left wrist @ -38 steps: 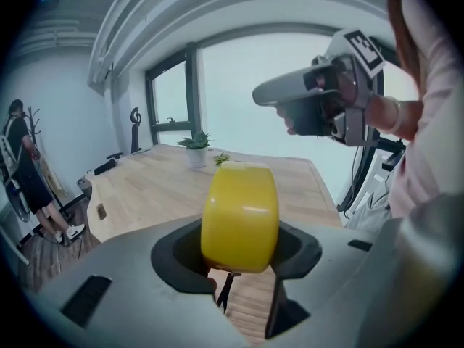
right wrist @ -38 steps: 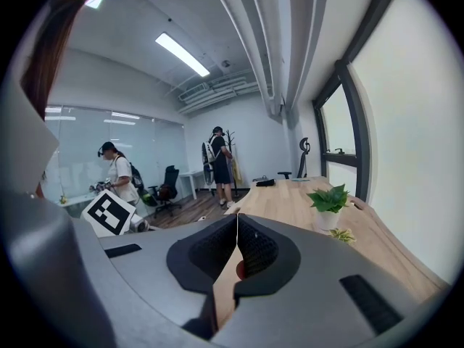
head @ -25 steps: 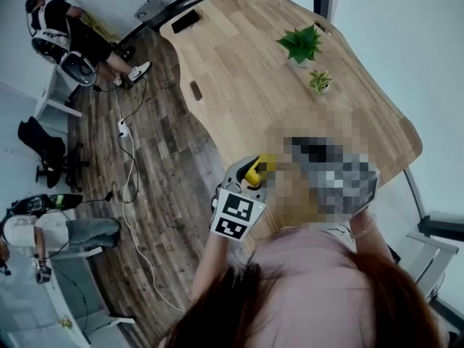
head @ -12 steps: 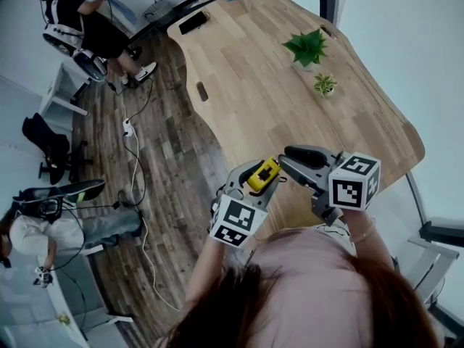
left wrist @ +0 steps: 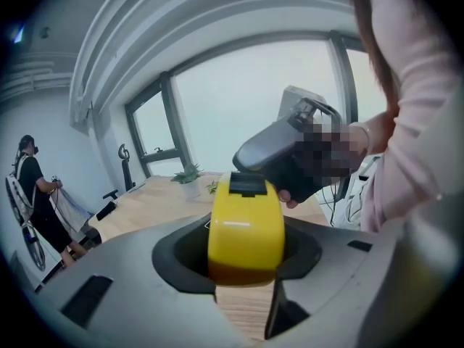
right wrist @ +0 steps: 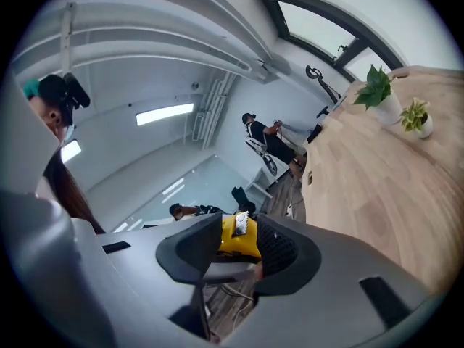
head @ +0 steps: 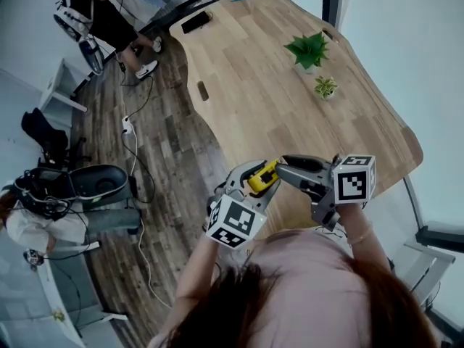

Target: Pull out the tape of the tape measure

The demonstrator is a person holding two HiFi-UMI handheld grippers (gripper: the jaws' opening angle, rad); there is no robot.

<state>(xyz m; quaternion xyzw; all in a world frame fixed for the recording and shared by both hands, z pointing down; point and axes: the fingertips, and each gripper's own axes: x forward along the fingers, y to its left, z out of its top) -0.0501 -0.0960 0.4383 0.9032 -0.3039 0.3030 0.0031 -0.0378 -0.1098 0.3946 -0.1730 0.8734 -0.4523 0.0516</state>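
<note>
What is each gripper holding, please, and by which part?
Left gripper: the tape measure, clamped across its sides. Right gripper: nothing; its jaws have just been opening, the measure's end between them.

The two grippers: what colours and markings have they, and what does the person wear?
The left gripper and the right gripper are grey with dark pads; each carries a white cube with black markers. The right one's jaws have just been opening, the tape measure between them. The person wears a pink top and a bracelet.
</note>
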